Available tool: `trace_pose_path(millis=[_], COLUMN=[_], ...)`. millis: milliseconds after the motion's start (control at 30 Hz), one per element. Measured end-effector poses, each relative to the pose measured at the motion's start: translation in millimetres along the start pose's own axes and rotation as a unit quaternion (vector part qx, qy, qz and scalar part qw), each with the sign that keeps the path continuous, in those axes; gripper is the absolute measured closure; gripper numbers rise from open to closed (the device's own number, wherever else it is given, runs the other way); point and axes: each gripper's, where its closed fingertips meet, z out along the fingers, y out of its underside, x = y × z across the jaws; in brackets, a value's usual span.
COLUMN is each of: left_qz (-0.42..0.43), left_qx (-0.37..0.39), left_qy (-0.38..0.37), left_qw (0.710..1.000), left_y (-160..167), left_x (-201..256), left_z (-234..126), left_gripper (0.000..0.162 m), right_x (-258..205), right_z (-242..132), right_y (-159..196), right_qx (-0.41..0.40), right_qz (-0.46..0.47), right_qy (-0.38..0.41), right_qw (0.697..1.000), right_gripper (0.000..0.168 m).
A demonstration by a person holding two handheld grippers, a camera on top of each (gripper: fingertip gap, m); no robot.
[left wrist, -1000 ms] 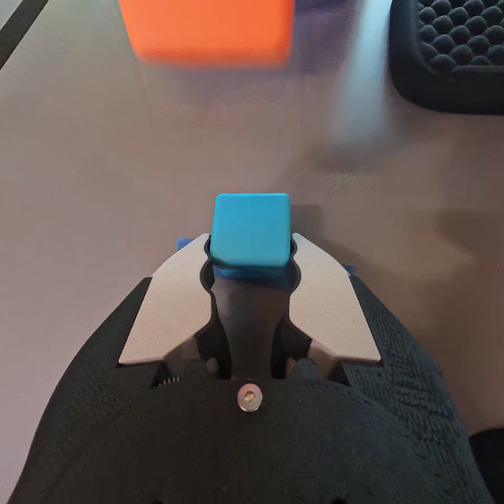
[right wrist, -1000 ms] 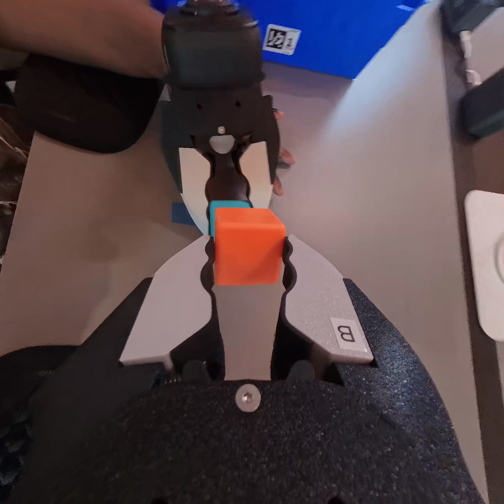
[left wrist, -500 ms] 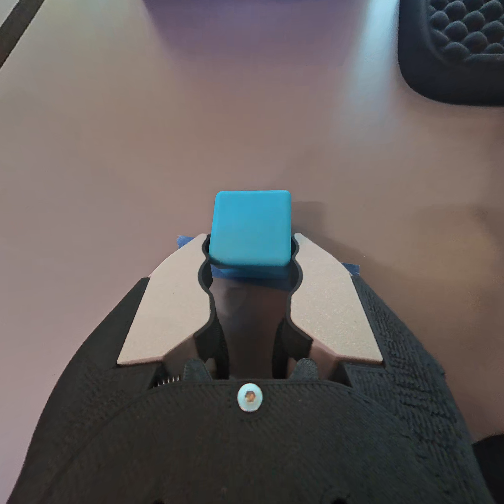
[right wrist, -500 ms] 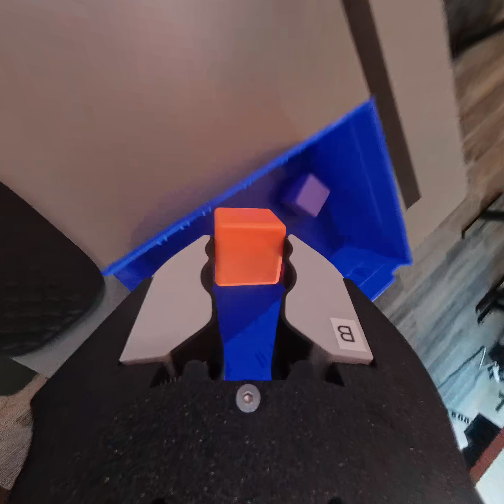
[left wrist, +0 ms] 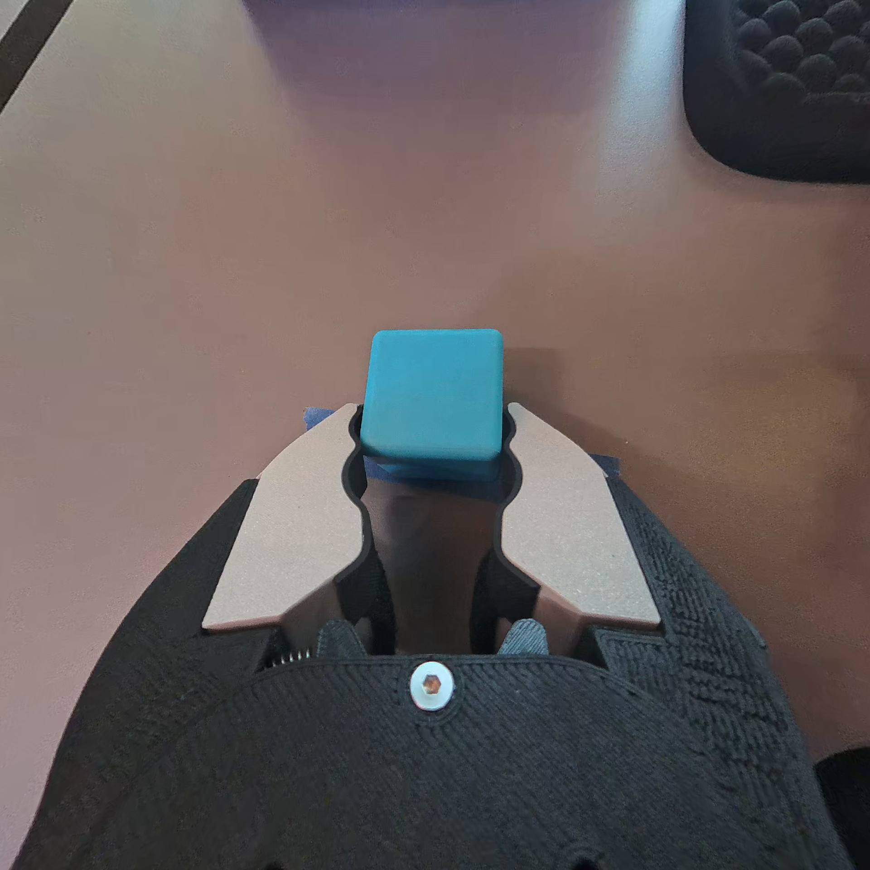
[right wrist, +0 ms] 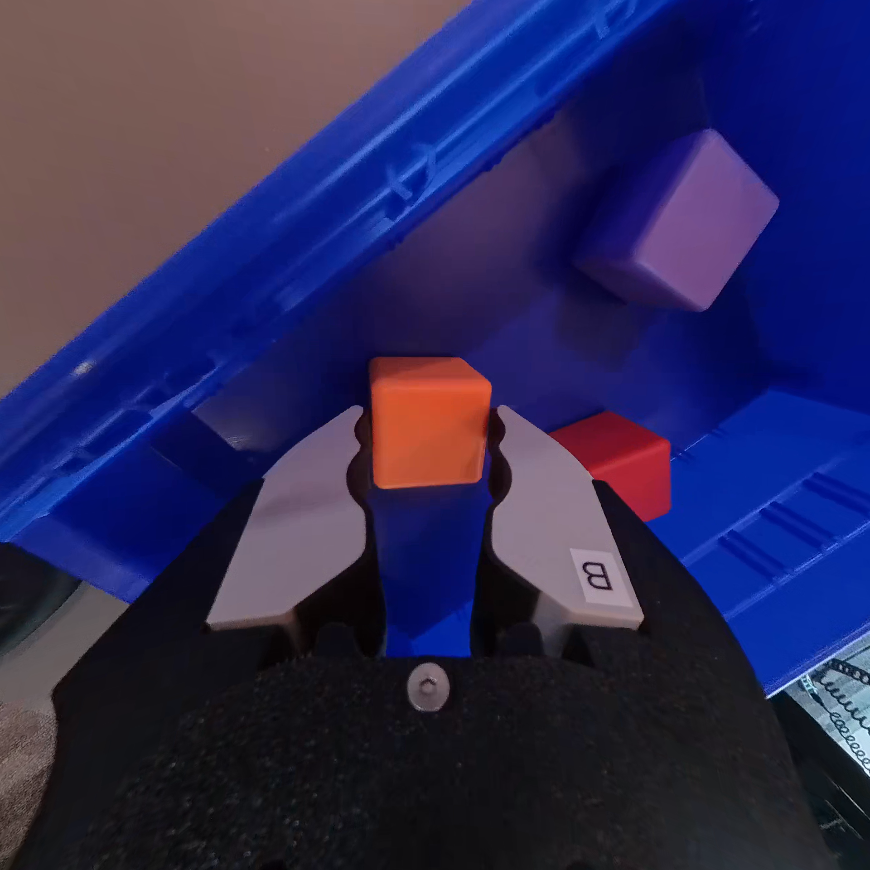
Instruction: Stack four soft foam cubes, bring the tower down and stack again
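Two cubes held: left hand-held gripper (left wrist: 433, 423) clamps teal cube (left wrist: 432, 395) over blue tape (left wrist: 316, 417) on table (left wrist: 188, 235); right hand-held gripper (right wrist: 426, 426) grips orange cube (right wrist: 426, 423) above blue bin (right wrist: 329, 226). Risk: soft foam compresses under squeeze, springs sideways on release.

Matt teal cube (left wrist: 432, 395), glossy bin (right wrist: 329, 263)

Black dimpled pad (left wrist: 795, 80) cut off at corner; red cube (right wrist: 621, 461) half behind claw finger.
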Motion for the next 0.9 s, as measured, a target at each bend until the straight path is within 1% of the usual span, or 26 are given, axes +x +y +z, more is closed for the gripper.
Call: trace_pose_path(millis=[100,167,233,300,333,400,433,467,533,633,700,767,867,900], left_qz=[0.001,0.002,0.003,-0.002,-0.006,-0.016,-0.021,-0.027,-0.045,-0.069,-0.079,-0.083,-0.080,-0.078], left_qx=[0.000,0.001,0.006,0.019,0.028,0.049,0.061,0.075,0.111,0.162,0.178,0.177,0.172,0.168], left_qy=[0.000,0.005,0.011,0.022,0.029,0.038,0.036,0.035,0.037,0.041,0.037,0.031,0.031,0.032], left_qw=[1.000,1.000,1.000,1.000,0.999,0.998,0.997,0.996,0.992,0.983,0.980,0.980,0.981,0.982], left_y=[0.0,0.0,-0.5,-2.6,-3.9,-7.2,-9.6,-12.8,-21.7,-32.0,-32.8,-30.4,-29.5,-29.0], left_x=[0.2,1.6,2.8,4.2,4.6,3.8,1.5,-1.0,-4.5,-9.2,-13.8,-17.3,-16.7,-15.4], left_z=[-0.1,-0.5,-2.1,-6.3,-9.4,-17.2,-21.8,-26.8,-38.4,-55.0,-61.9,-64.4,-63.4,-61.9], left_gripper=[0.107,0.104,0.095,0.083,0.079,0.067,0.061,0.056,0.048,0.045,0.045,0.045,0.045,0.045], right_x=[6.2,18.3,27.3,20.2,6.7,-43.3,-75.2,-106.6,-161.5,-218.0,-239.3,-250.7,-263.6,-266.5], right_z=[-10.3,-29.9,-63.3,-104.1,-124.1,-155.4,-163.3,-164.5,-147.8,-99.4,-69.7,-44.6,-20.6,-15.3], right_y=[-5.7,-11.4,-30.8,-66.0,-88.4,-135.9,-156.4,-173.4,-198.8,-223.1,-236.5,-245.7,-252.1,-253.0], right_qx=[0.024,0.047,0.109,0.205,0.258,0.354,0.385,0.398,0.384,0.317,0.286,0.253,0.222,0.216], right_qz=[0.008,0.018,0.031,0.025,0.009,-0.053,-0.095,-0.136,-0.209,-0.281,-0.303,-0.312,-0.328,-0.331], right_qy=[0.017,0.060,0.107,0.128,0.120,0.059,0.017,-0.022,-0.086,-0.155,-0.183,-0.195,-0.208,-0.210], right_qw=[1.000,0.997,0.988,0.970,0.959,0.932,0.918,0.907,0.895,0.892,0.891,0.895,0.894,0.894], right_gripper=[0.116,0.112,0.113,0.111,0.110,0.108,0.107,0.104,0.096,0.092,0.092,0.093,0.094,0.097])
